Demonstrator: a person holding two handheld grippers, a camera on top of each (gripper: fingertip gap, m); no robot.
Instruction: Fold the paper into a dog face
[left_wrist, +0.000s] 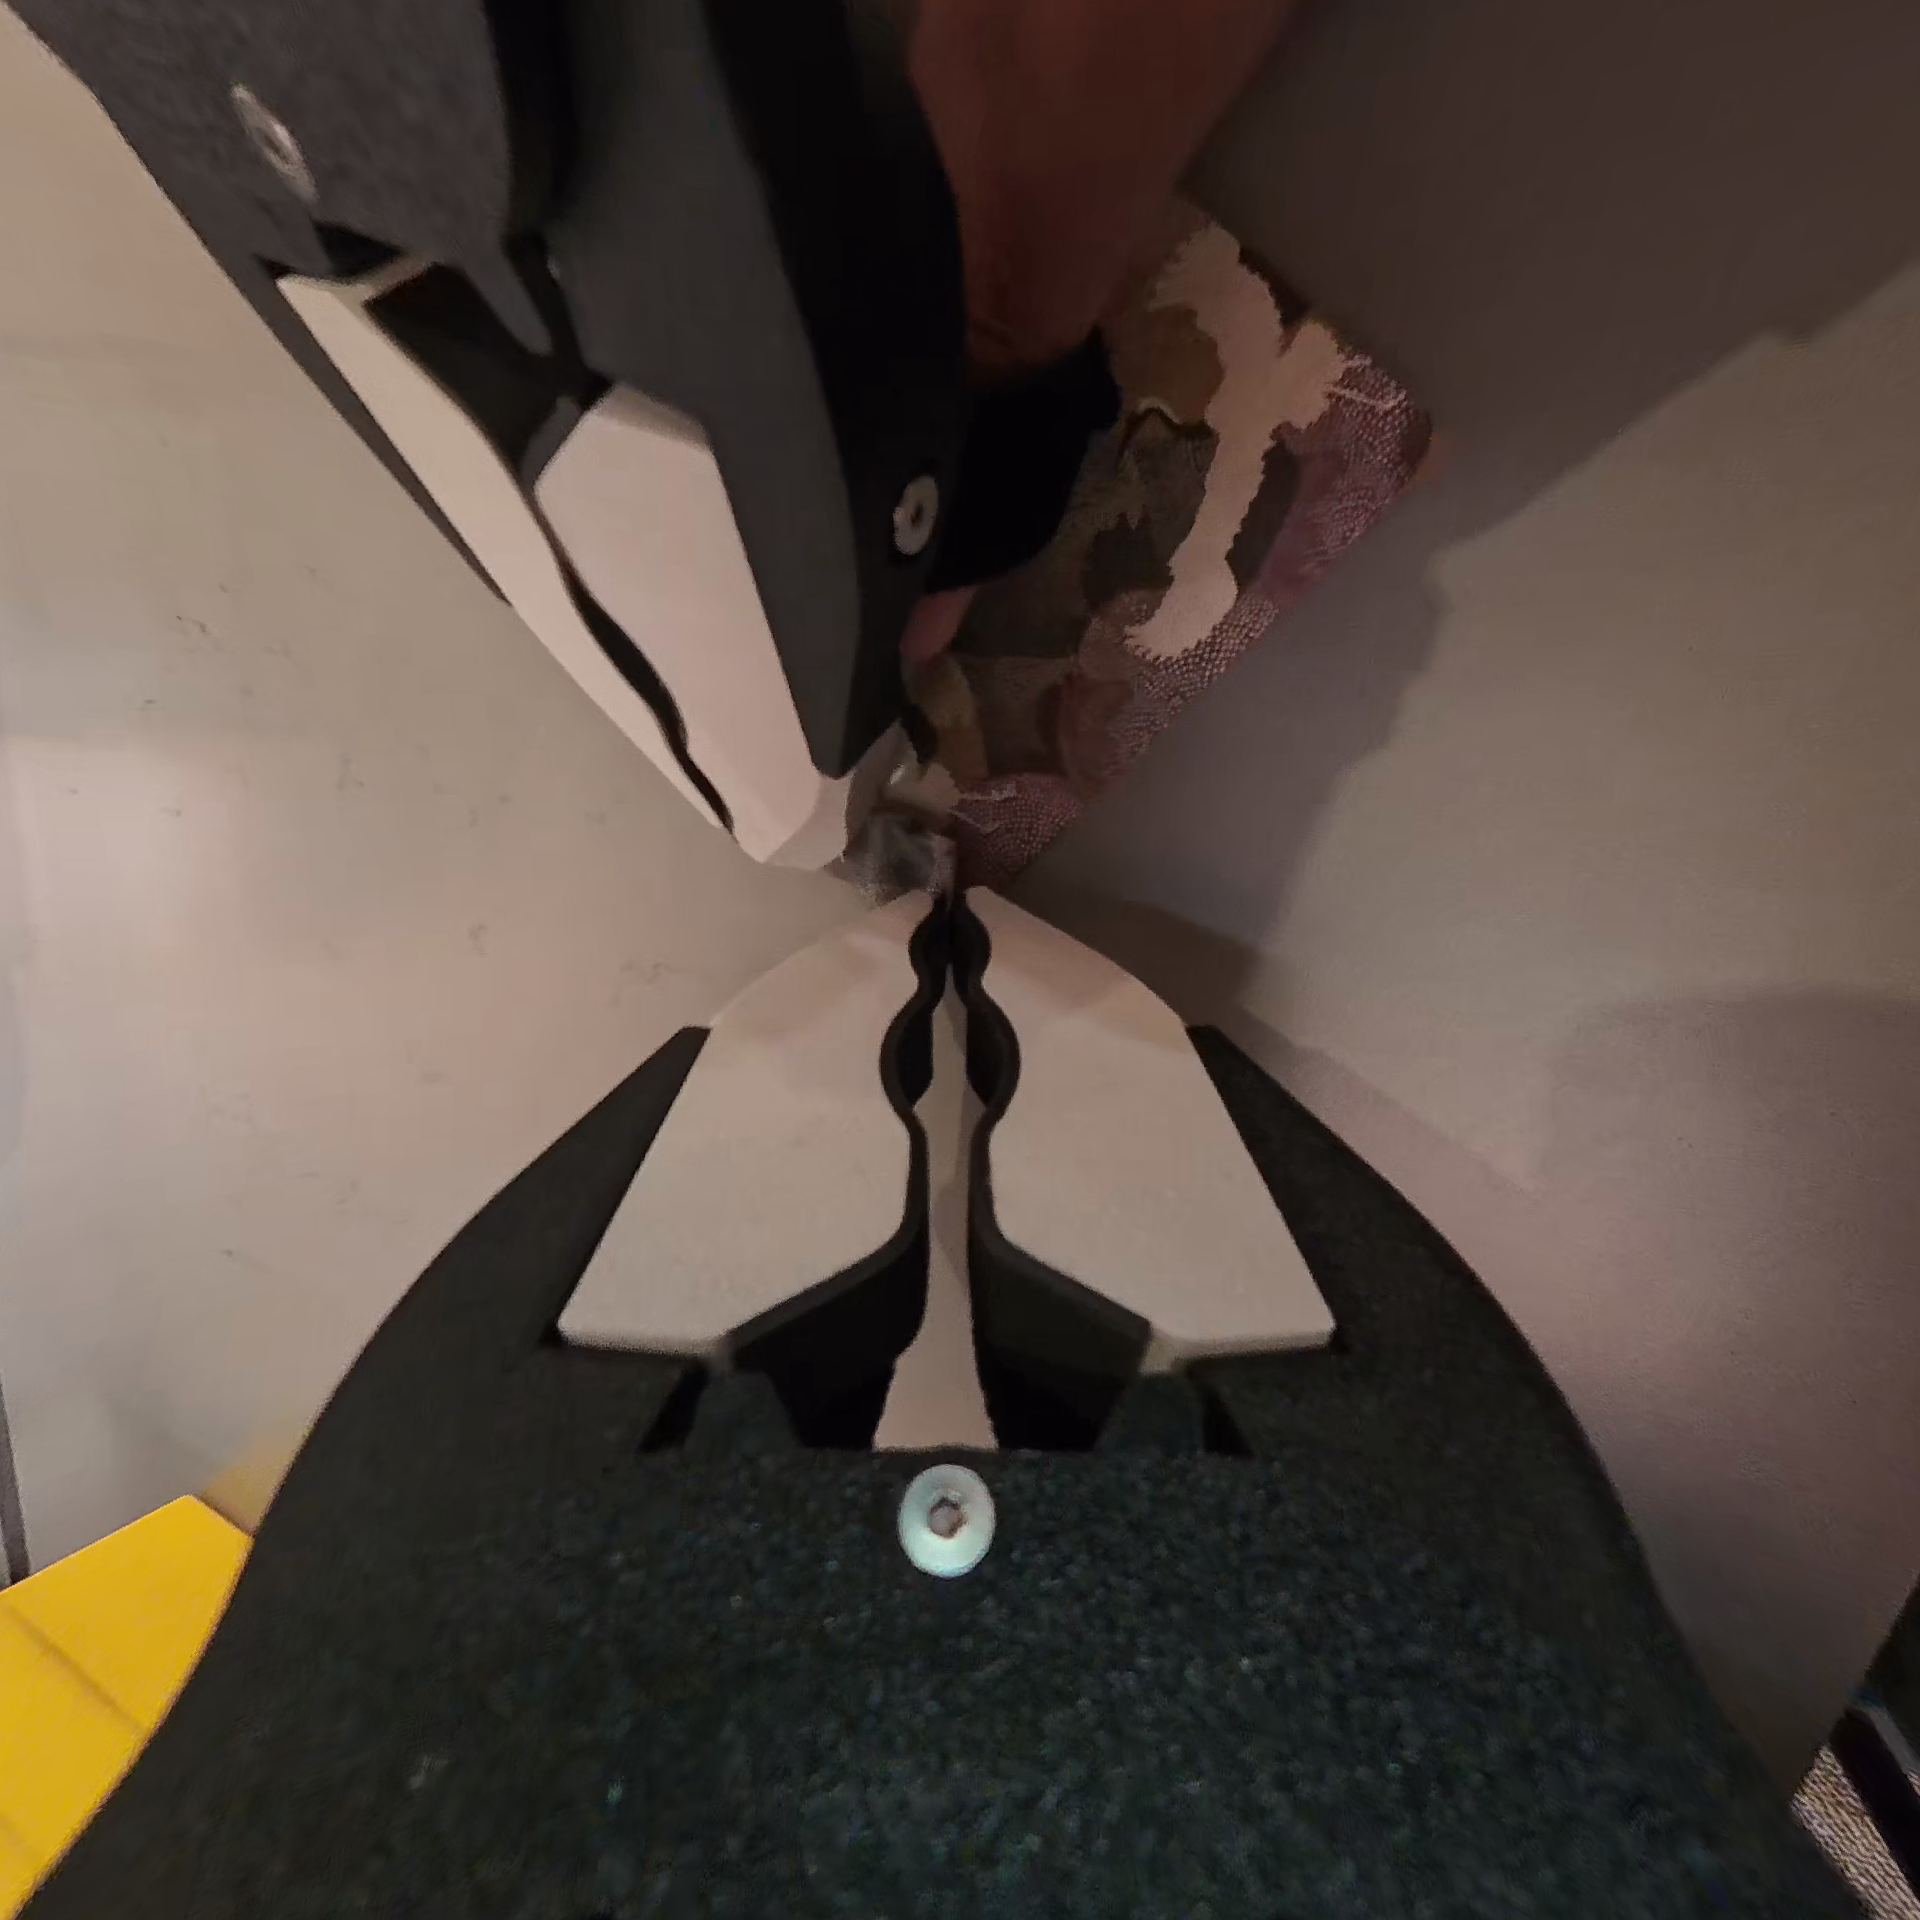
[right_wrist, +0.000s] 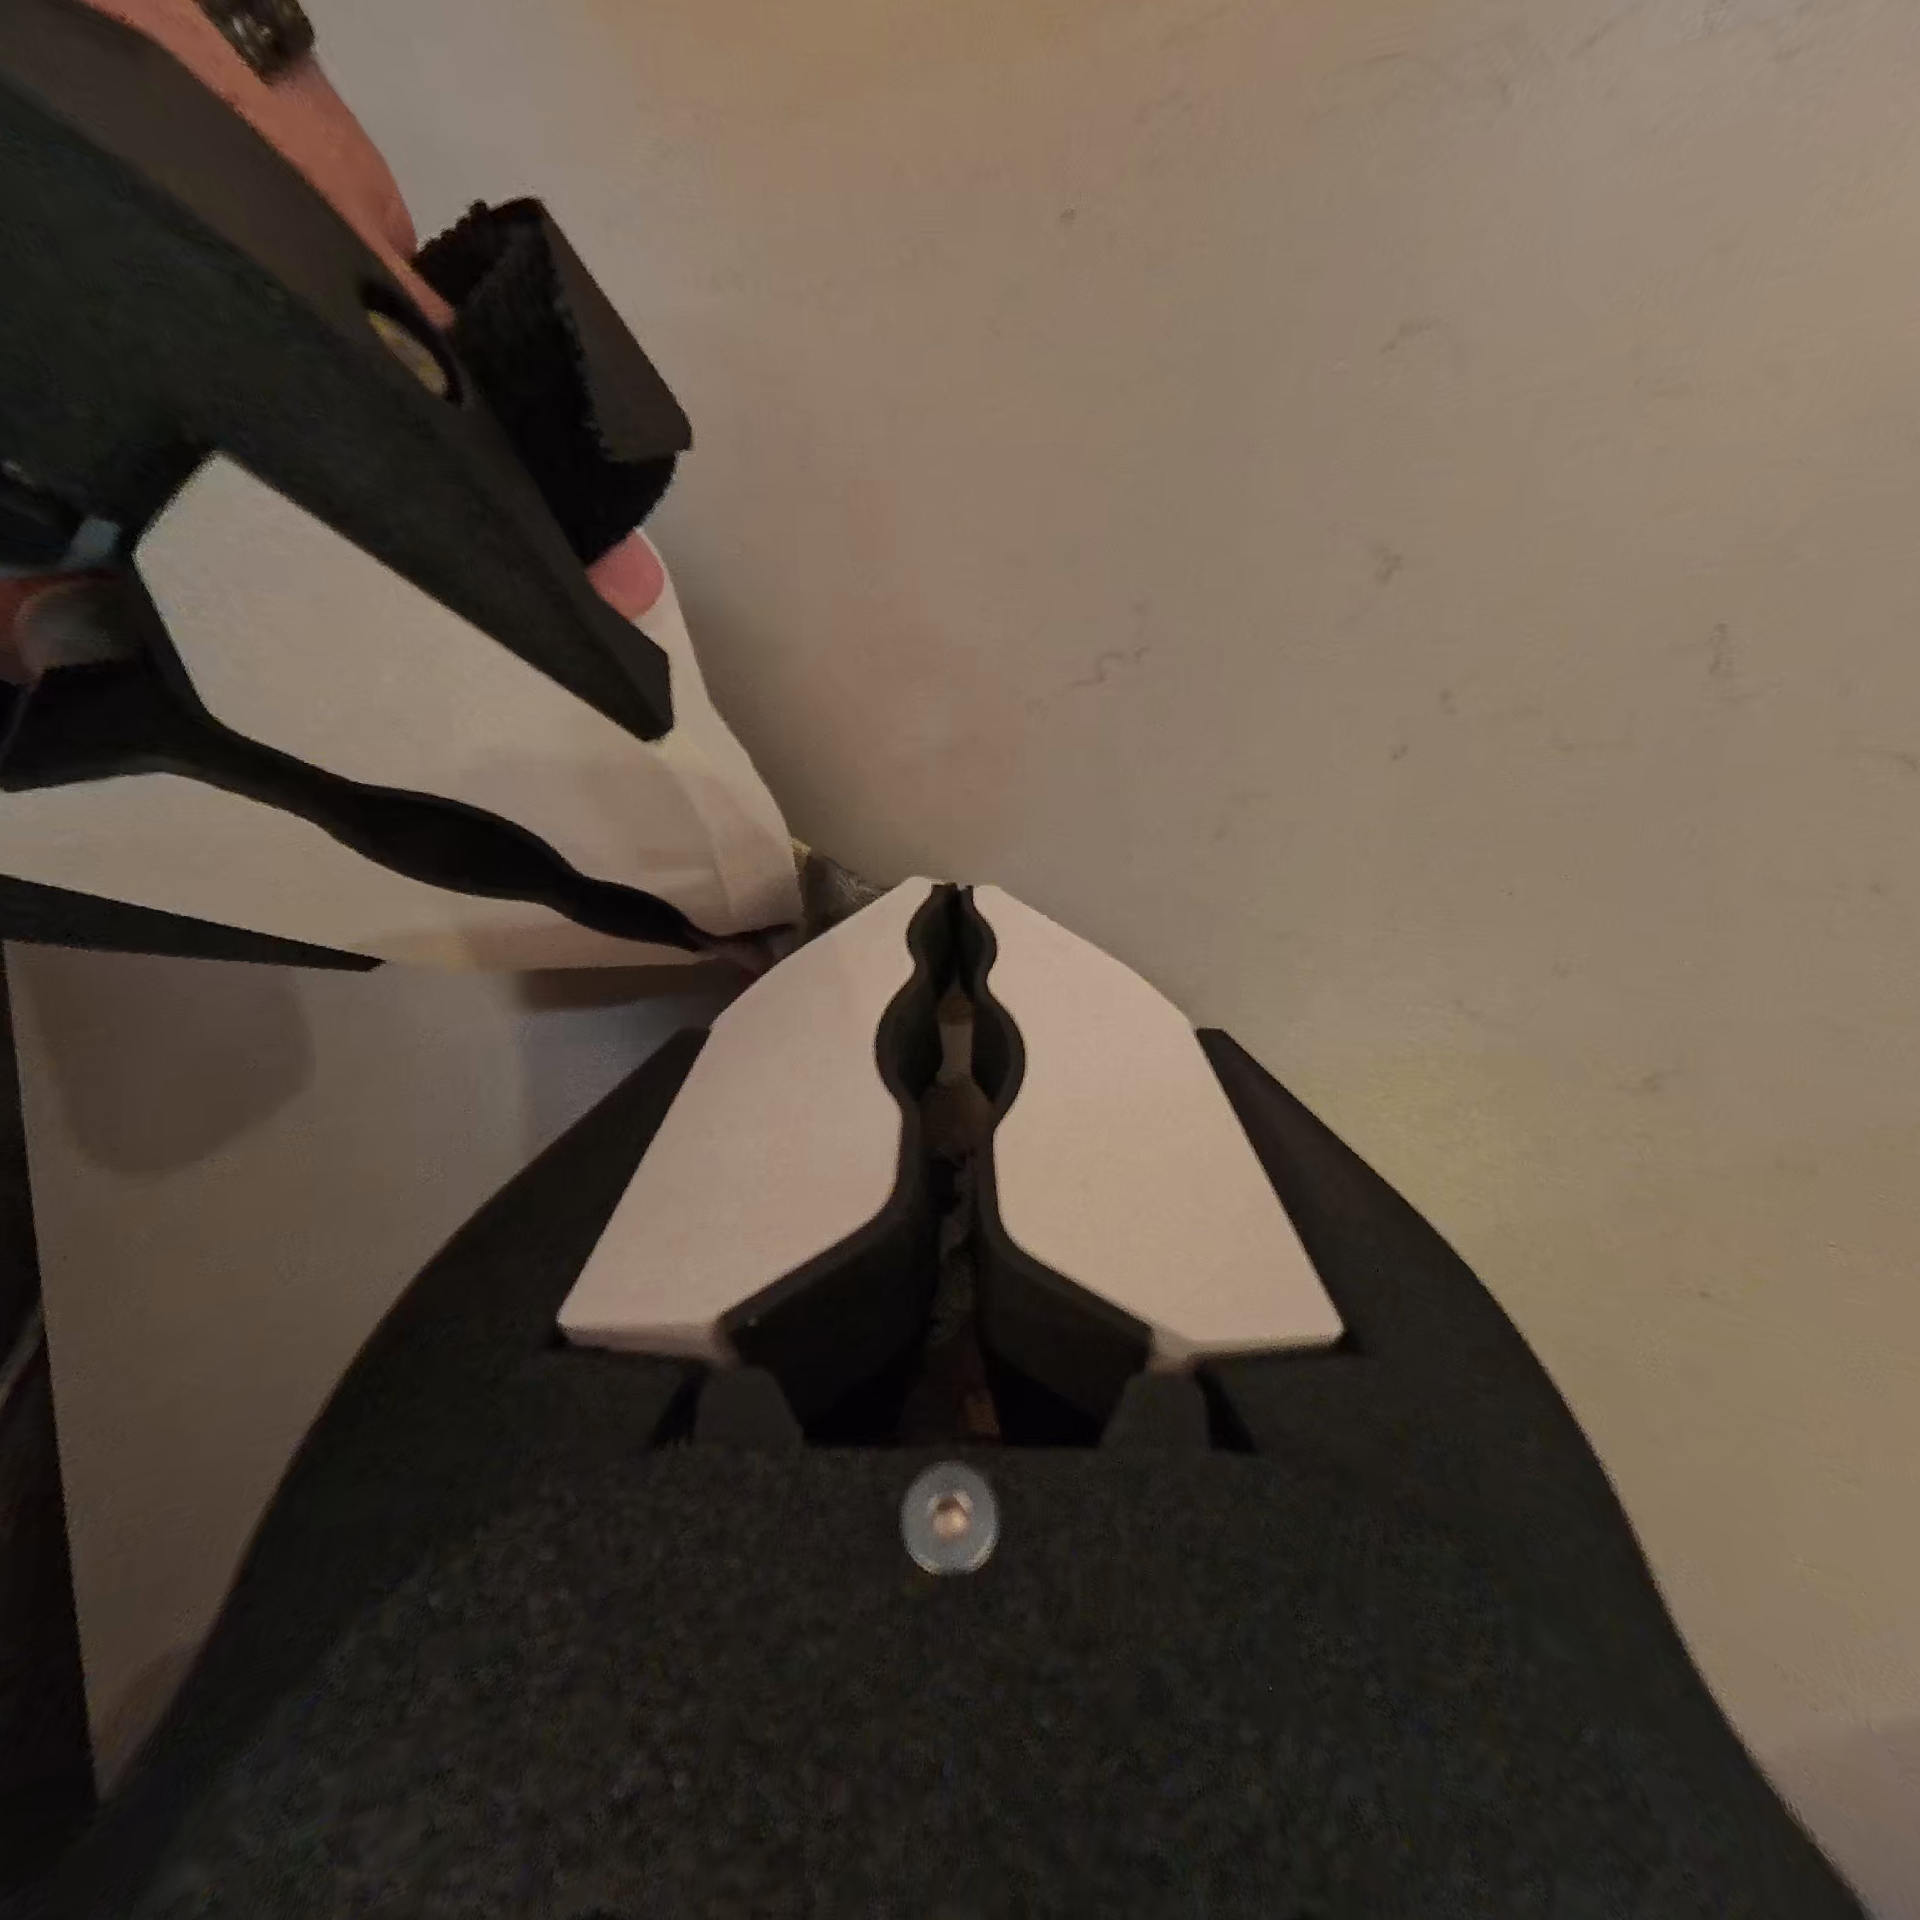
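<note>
The patterned paper (left_wrist: 1164, 520), olive, white and purple, is folded and lifted off the pale table (left_wrist: 260, 935). It shows to the right of my right gripper (left_wrist: 821, 831), which comes in from the upper left. My left gripper (left_wrist: 951, 899) is shut, its tips pinching the paper's lowest corner. In the right wrist view my right gripper (right_wrist: 954, 894) is shut, with the paper (right_wrist: 956, 1195) showing edge-on in the gap between its jaws. My left gripper (right_wrist: 769, 940) meets it tip to tip from the left. Most of the paper is hidden there.
A yellow object (left_wrist: 104, 1662) lies at the table's near left edge. A person's hand (left_wrist: 1039, 156) holds the right gripper and a fingertip (right_wrist: 623, 571) shows on the left one. A dark edge (left_wrist: 1870, 1756) marks the table's right side. Only a small space, under 4 cm, lies between the two pairs of fingers. Both grippers' tips are roughly 35 cm from the yellow object (left_wrist: 104, 1662).
</note>
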